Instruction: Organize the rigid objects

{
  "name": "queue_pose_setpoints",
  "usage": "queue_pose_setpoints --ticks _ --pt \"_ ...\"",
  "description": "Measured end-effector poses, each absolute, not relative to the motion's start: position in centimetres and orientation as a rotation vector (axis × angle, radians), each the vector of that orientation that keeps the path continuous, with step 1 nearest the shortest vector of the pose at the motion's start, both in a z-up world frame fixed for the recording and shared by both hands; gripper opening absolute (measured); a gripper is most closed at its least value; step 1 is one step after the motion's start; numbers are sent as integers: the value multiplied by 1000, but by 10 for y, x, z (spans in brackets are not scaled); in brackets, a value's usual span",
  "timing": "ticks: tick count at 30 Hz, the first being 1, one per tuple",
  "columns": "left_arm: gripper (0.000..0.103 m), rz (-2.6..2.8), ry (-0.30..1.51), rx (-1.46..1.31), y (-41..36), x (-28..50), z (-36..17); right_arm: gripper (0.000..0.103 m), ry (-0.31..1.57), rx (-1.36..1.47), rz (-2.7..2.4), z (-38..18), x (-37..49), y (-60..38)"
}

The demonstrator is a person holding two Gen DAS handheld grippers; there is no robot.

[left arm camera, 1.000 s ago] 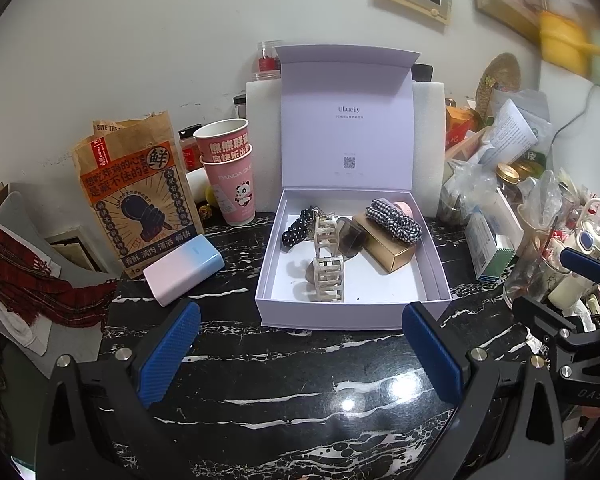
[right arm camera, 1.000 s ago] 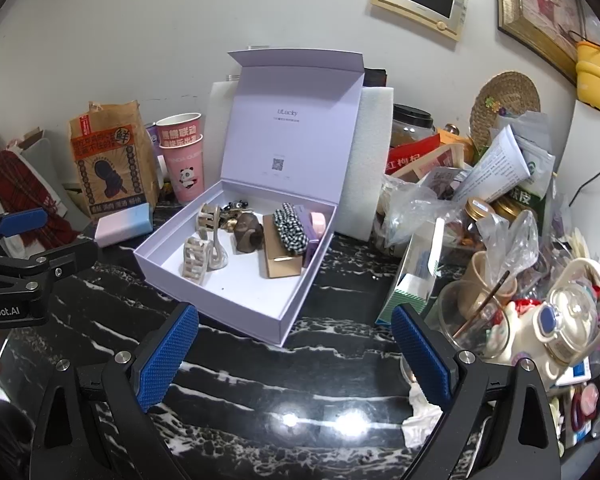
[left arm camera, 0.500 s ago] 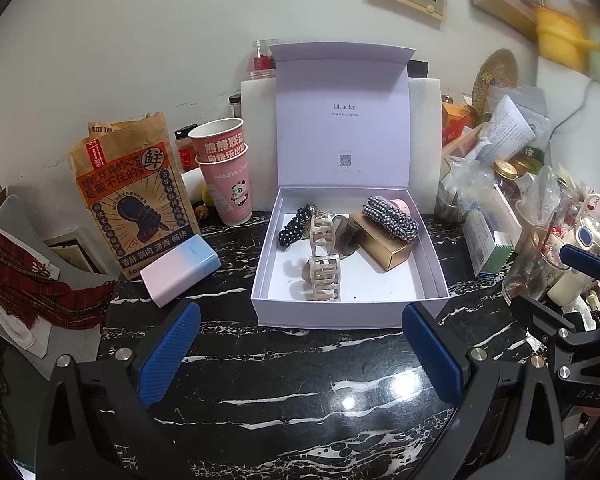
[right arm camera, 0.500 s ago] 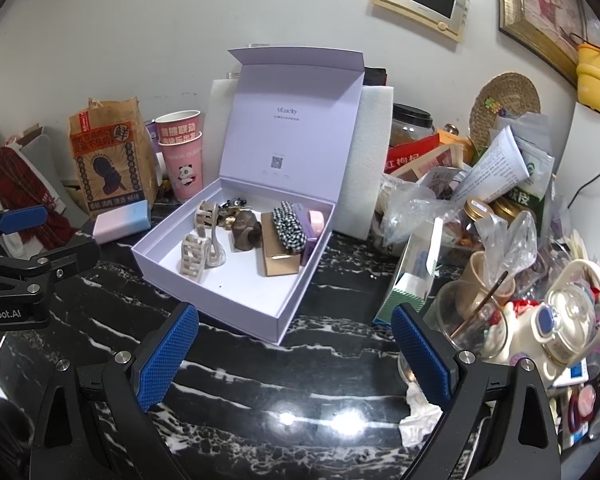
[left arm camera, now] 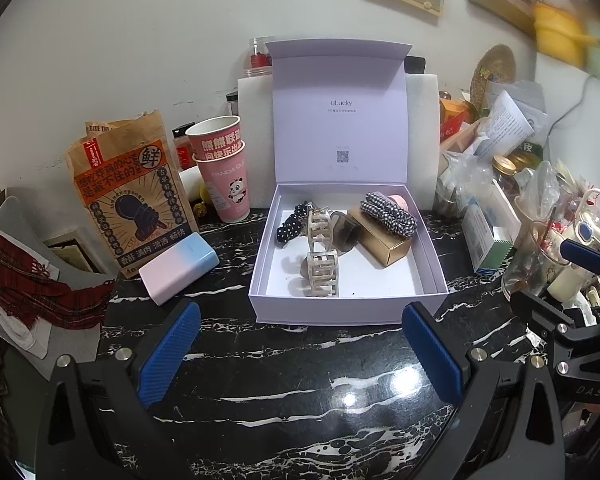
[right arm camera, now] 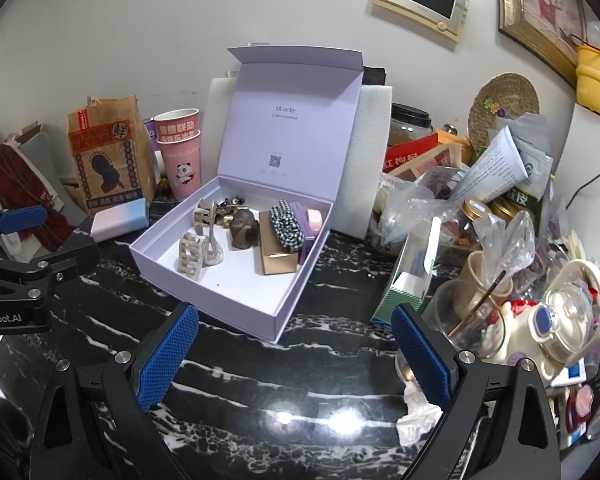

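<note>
An open lilac box [left arm camera: 256, 276] [right arm camera: 278, 312] stands on the black marble counter with its lid upright. Inside lie two cream hair claws [left arm camera: 322, 274] [right arm camera: 192, 254], a brown claw [right arm camera: 244, 230], a dotted black scrunchie [left arm camera: 290, 226], a gold box [left arm camera: 384, 242] [right arm camera: 274, 254] and a checked scrunchie [left arm camera: 388, 216] [right arm camera: 286, 226]. My left gripper [left arm camera: 300, 354] is open and empty, in front of the box. My right gripper [right arm camera: 294, 354] is open and empty, in front of the box's near corner.
A pink-blue power bank [left arm camera: 180, 266] [right arm camera: 118, 218] lies left of the box, by a paper bag [left arm camera: 128, 188] and stacked pink cups [left arm camera: 222, 168]. Jars, bags and a glass teapot [right arm camera: 564, 322] crowd the right side. A crumpled tissue [right arm camera: 418, 416] lies near my right finger.
Both grippers have drawn back slightly from the box; it sits a little farther and more to the left in the views. Both stay open.
</note>
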State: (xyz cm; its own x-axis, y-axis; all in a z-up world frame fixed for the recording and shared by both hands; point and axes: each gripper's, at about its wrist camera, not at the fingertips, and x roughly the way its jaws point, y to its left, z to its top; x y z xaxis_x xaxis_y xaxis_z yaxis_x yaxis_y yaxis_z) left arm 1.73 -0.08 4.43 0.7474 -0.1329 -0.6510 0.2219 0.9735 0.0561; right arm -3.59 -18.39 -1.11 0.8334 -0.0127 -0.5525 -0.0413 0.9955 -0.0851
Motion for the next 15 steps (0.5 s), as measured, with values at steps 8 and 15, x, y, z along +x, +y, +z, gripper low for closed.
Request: queue_pose_setpoints --ticks 8,15 --pt "103 -203 705 137 -2 15 45 98 589 -98 16 -12 -36 -184" --pt "103 -207 714 143 -3 15 43 98 592 -102 13 -12 -36 -184"
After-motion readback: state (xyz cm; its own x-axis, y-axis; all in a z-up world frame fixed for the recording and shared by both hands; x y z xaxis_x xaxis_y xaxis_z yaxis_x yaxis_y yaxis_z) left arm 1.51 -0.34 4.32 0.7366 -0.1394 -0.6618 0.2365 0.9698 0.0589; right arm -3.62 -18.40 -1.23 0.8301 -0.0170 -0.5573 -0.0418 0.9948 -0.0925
